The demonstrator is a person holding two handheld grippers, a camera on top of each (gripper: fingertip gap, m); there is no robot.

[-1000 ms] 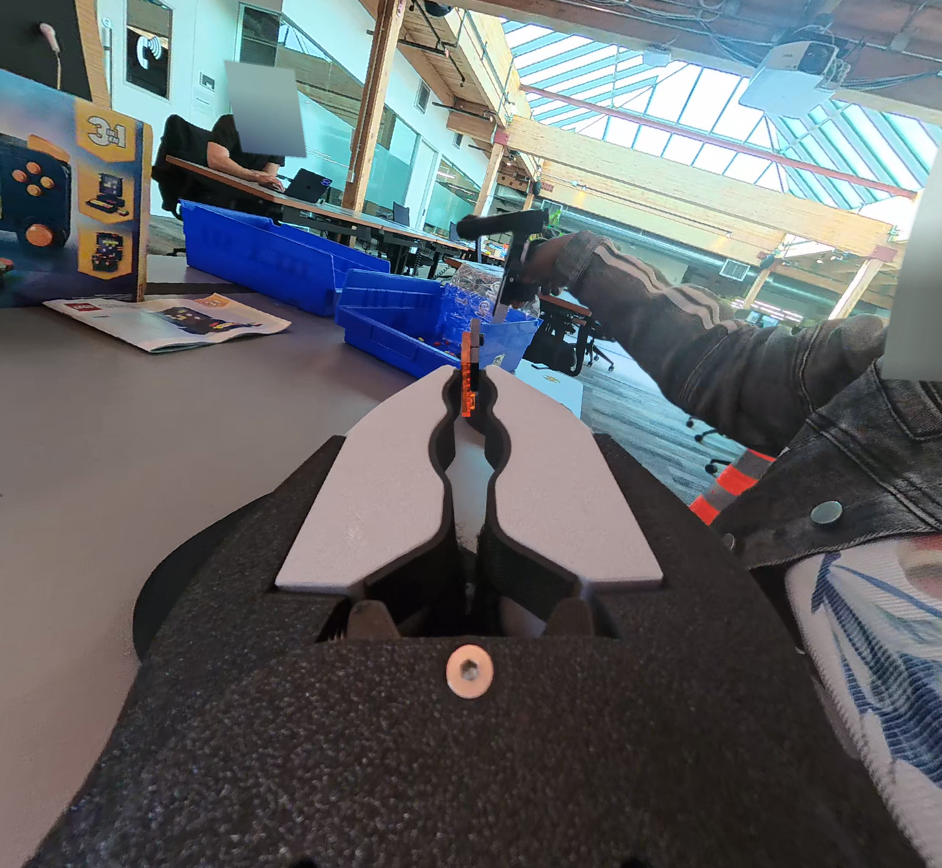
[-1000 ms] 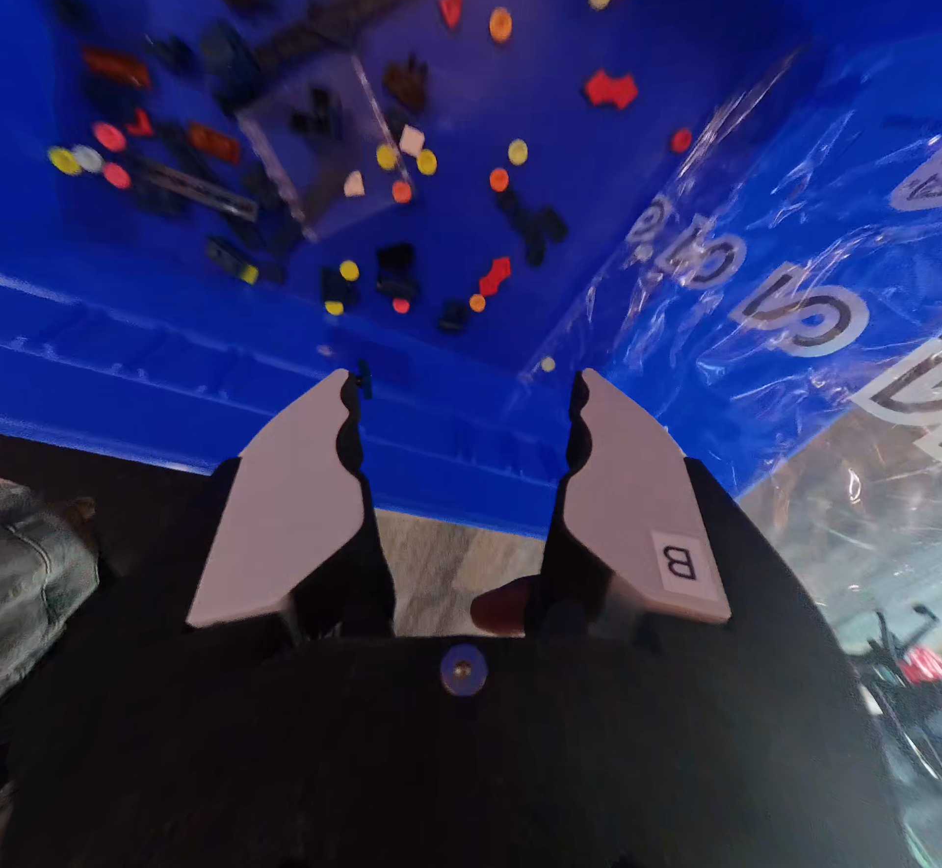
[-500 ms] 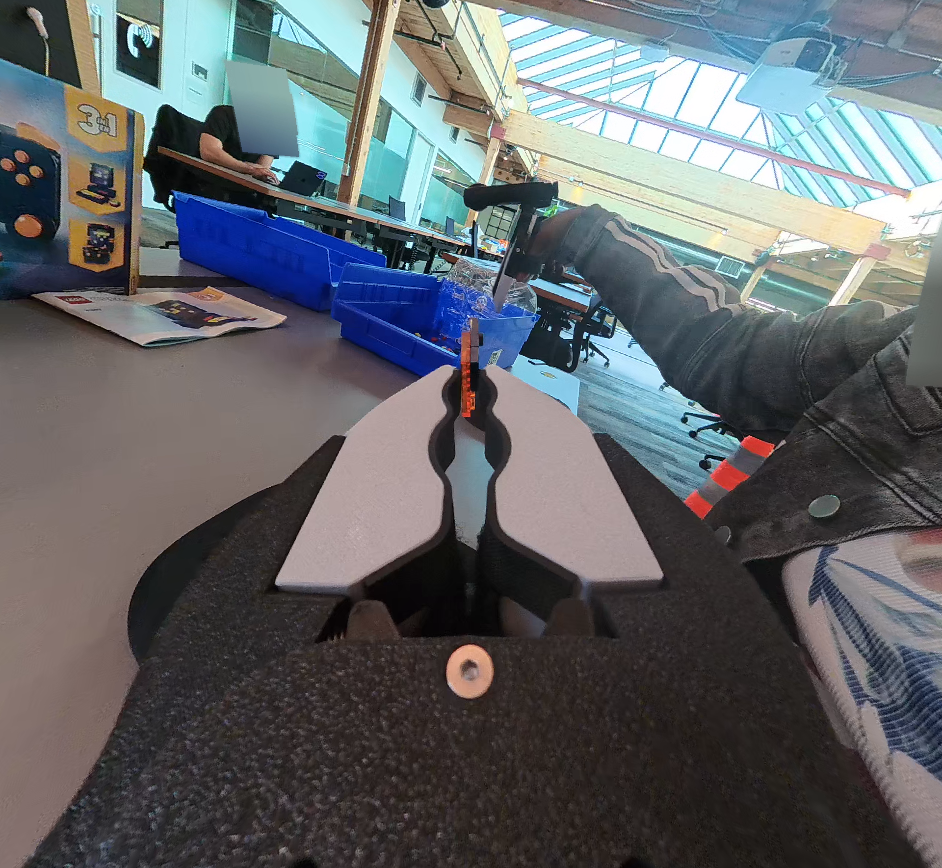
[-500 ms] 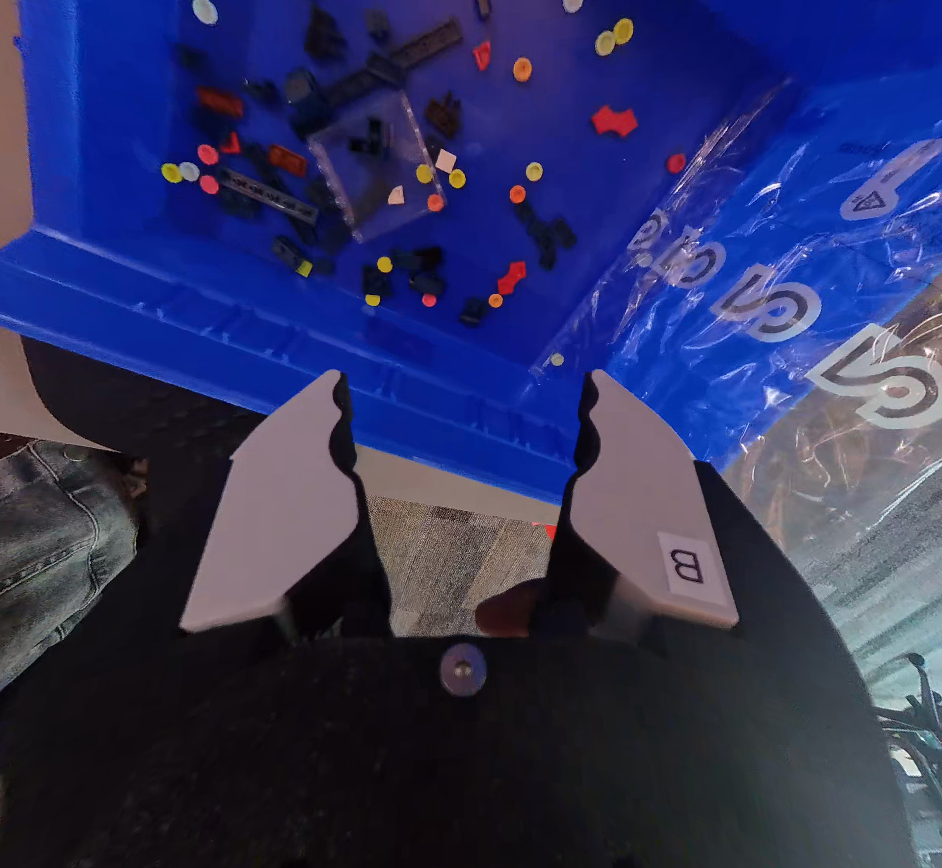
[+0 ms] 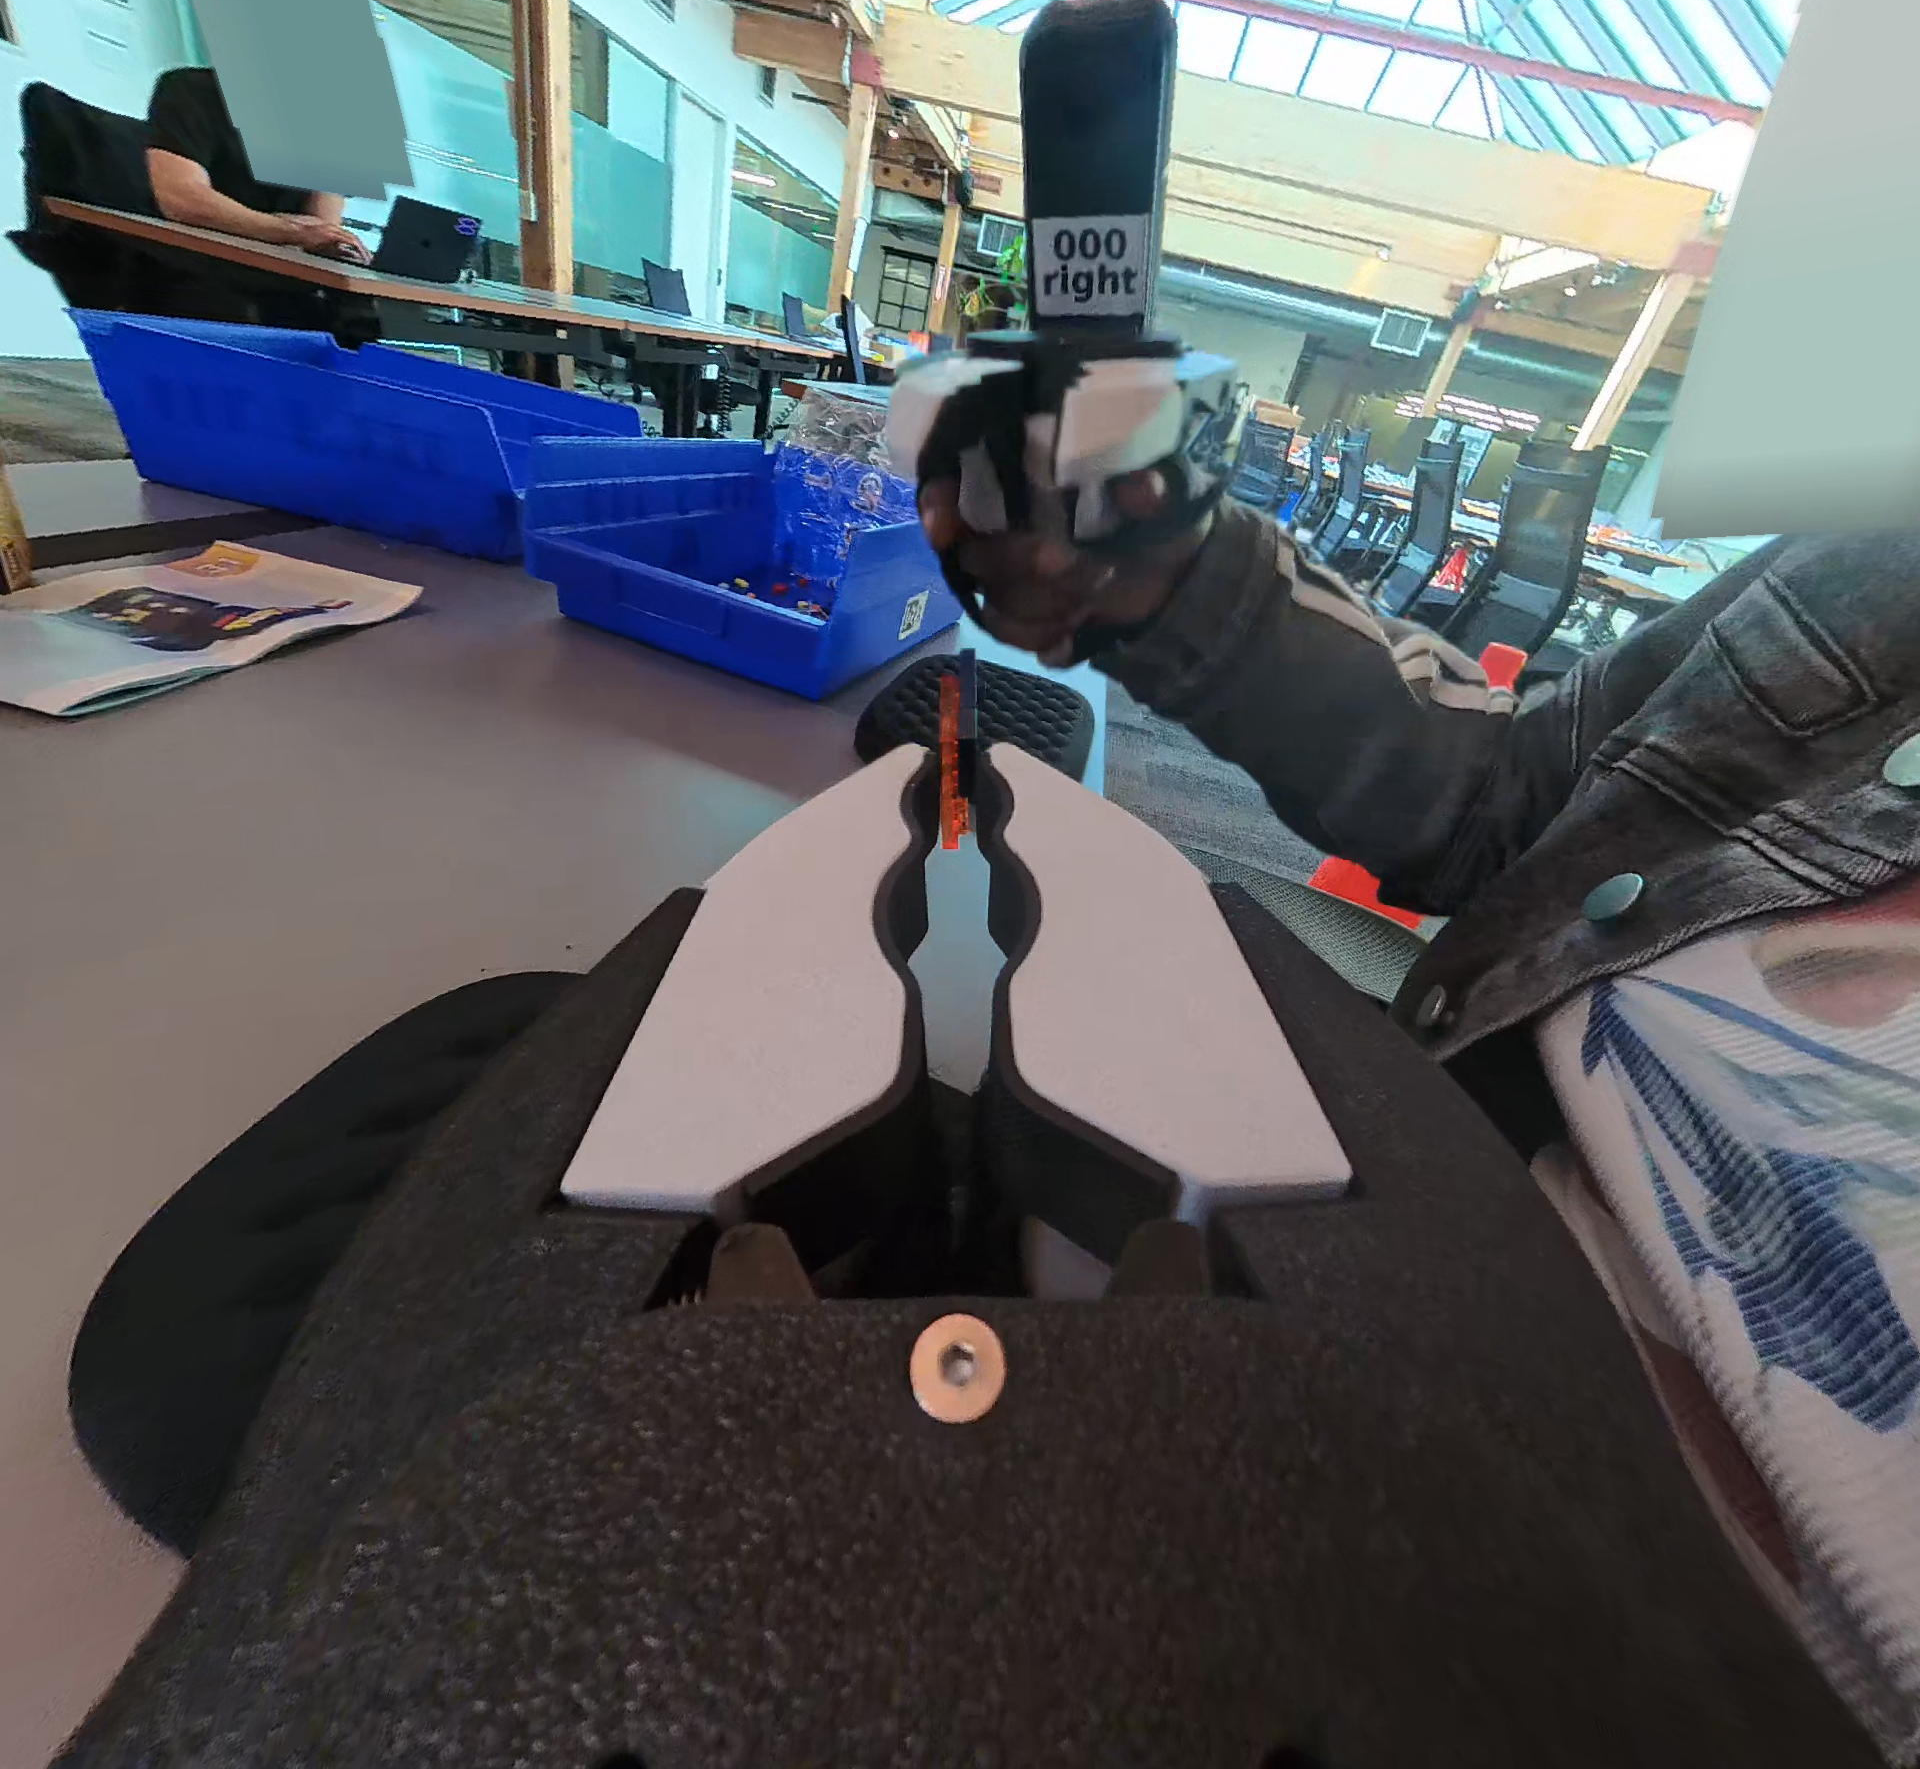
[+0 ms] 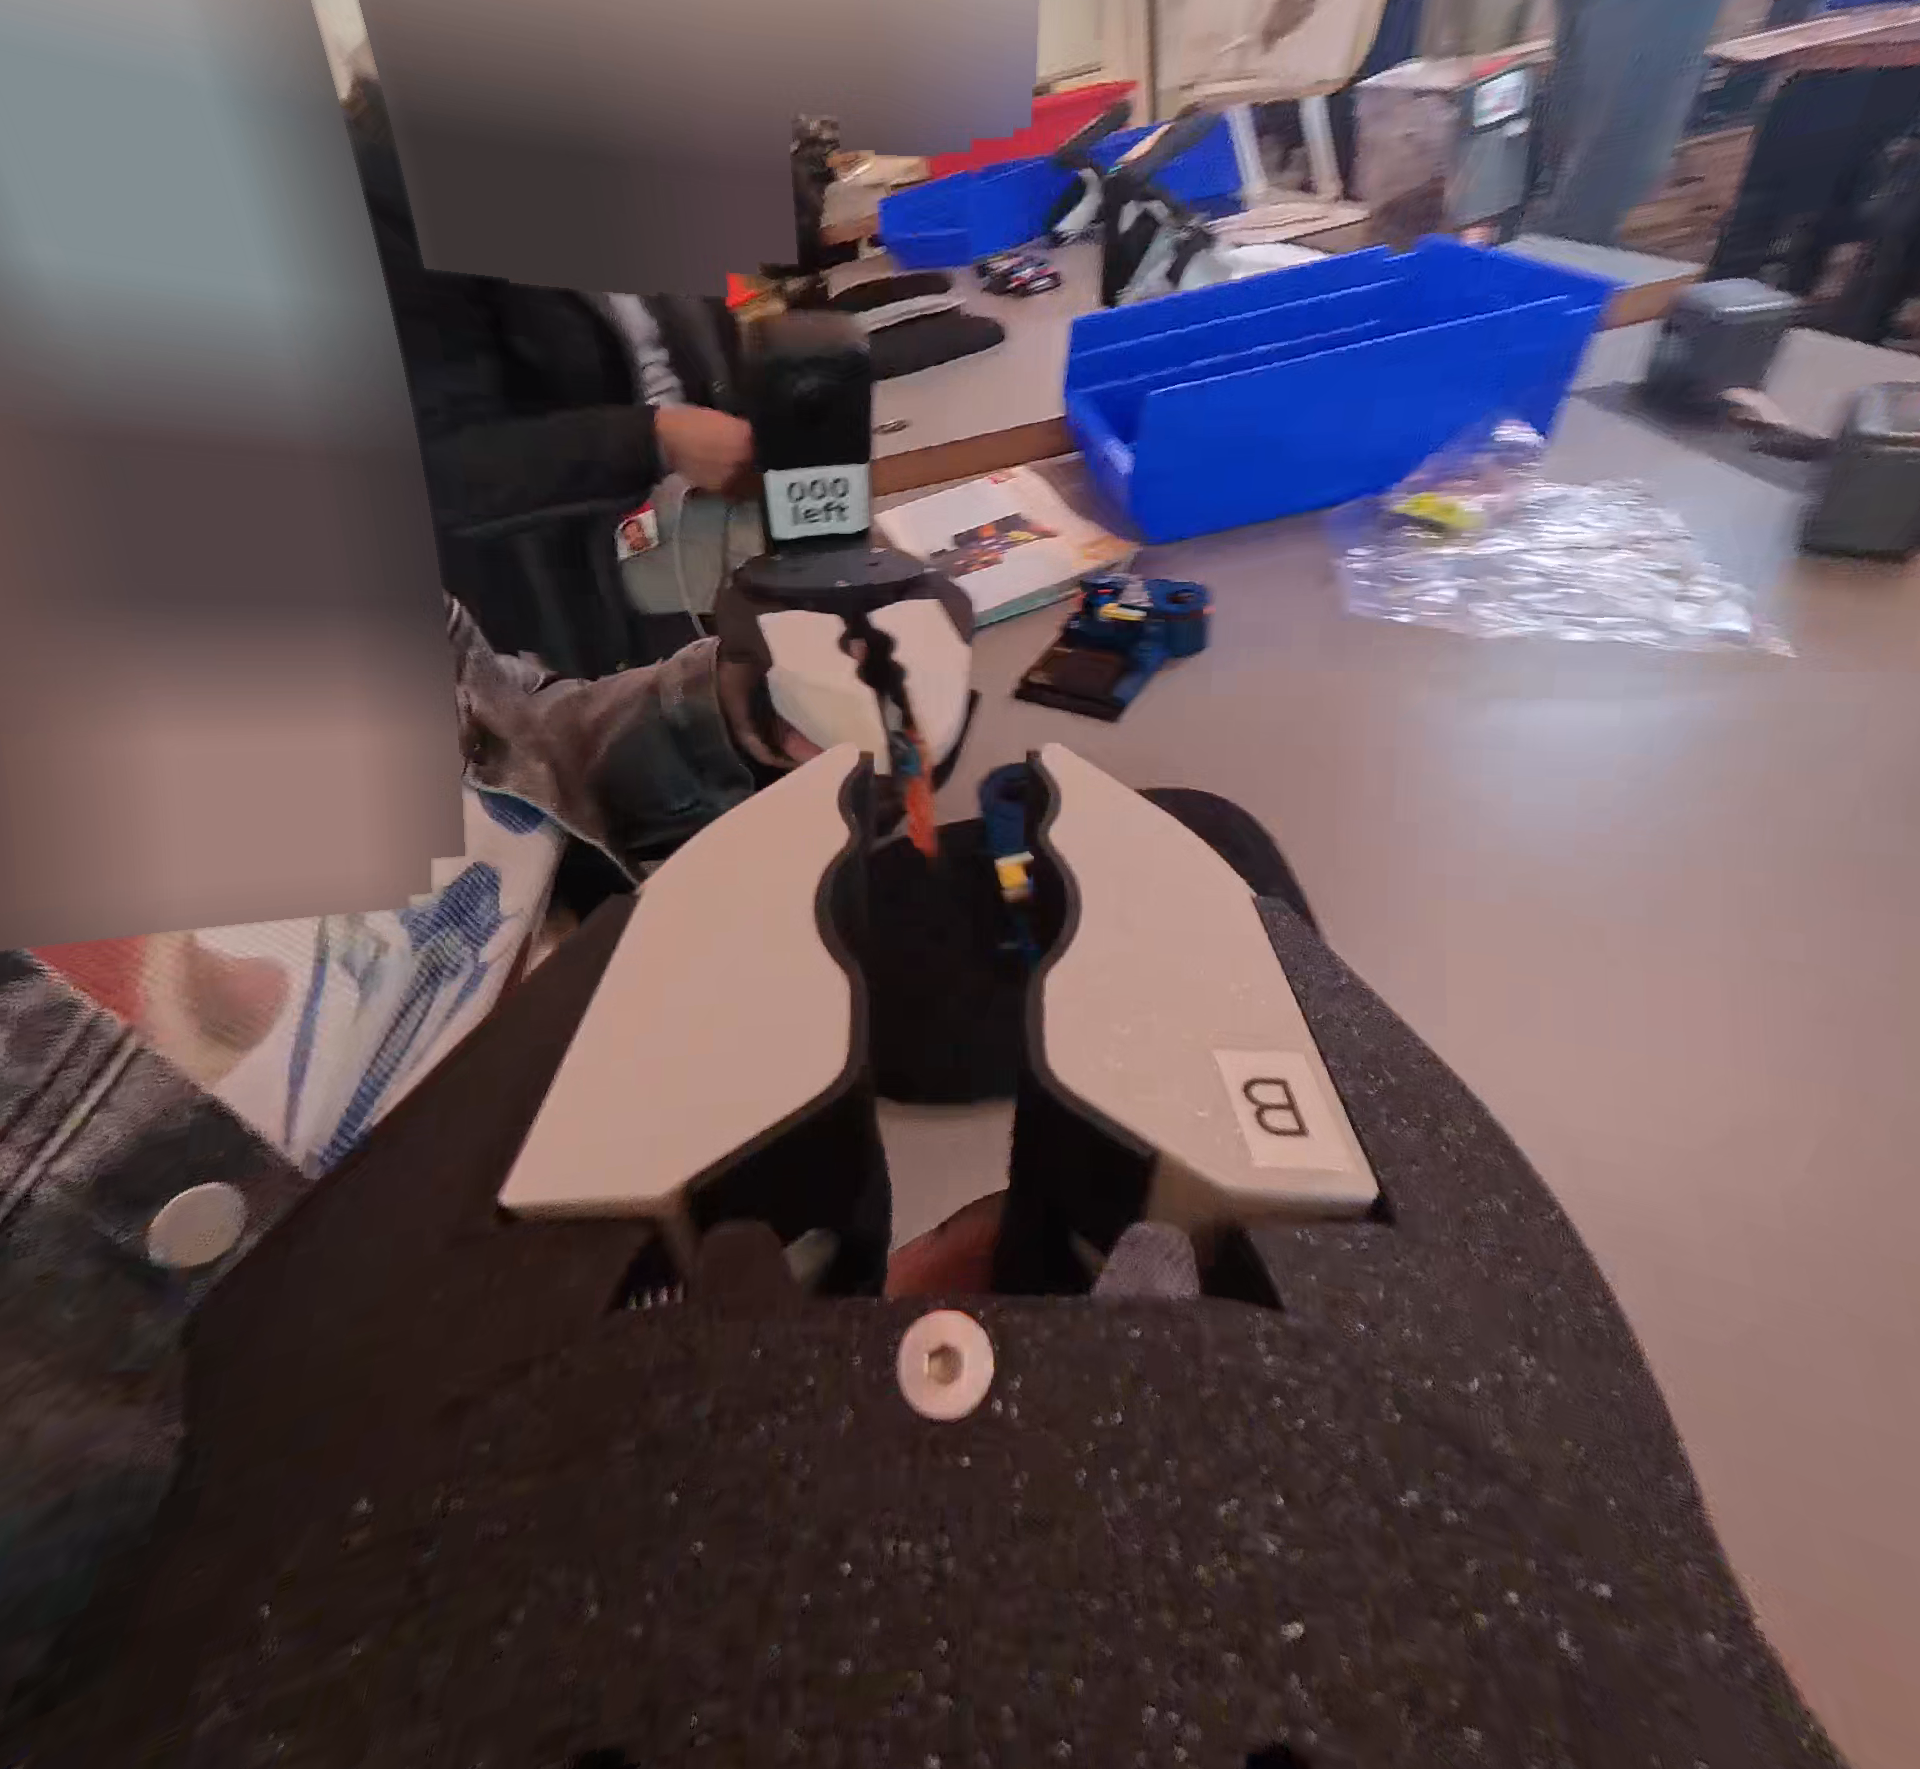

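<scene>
The left tongs (image 5: 958,763) are pinched almost together on a thin orange-and-dark brick strip (image 5: 952,763), which stands upright between the tips and pokes up past them. The right tongs (image 6: 951,763) stand narrowly apart, with a gap between the fingers; a small blue piece with a yellow part (image 6: 1010,846) sits against the inner edge of the finger on the right of that view, but whether it is gripped or merely lies behind the tips cannot be told. In the right wrist view the left tongs face the camera just beyond that gap, their orange strip hanging down toward it.

In the left wrist view the right tongs hover just above and beyond the strip, held by a hand (image 5: 1049,576) in a dark denim sleeve. Below them a black mesh chair back (image 5: 997,711) shows at the edge of the grey worktop (image 5: 364,836).

Farther out on the worktop sits a blue bin (image 5: 748,576) with small coloured pieces in it and clear plastic wrap (image 5: 831,472) at its far side, a longer blue bin (image 5: 312,431) behind it, and an open booklet (image 5: 177,623) to the left. The right wrist view also shows a small blue brick build (image 6: 1132,623) beside the booklet and crumpled clear bags (image 6: 1558,566) on the worktop.
</scene>
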